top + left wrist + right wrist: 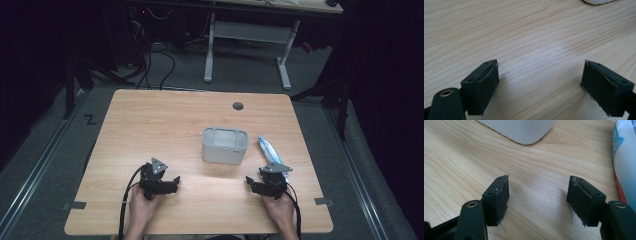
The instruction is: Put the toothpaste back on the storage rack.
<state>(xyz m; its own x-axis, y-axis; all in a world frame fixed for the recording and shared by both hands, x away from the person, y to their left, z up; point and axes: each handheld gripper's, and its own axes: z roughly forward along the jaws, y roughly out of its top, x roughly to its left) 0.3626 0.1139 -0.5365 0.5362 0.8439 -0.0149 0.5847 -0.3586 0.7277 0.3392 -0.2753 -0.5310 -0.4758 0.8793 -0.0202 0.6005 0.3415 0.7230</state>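
One bin (225, 145), one tube (270, 153)

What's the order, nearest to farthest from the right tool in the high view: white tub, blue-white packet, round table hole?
1. Blue-white packet, just beyond the right tool, slightly right.
2. White tub, ahead and left, mid-table.
3. Round table hole, near the far edge.

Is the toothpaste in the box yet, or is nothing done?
Nothing looks done. The grey rectangular plastic box sits mid-table with nothing seen inside. The white-and-blue tube lies flat beside it. The right gripper and left gripper rest near the front edge, jaws open, holding nothing. Grasping the tube probably comes next.
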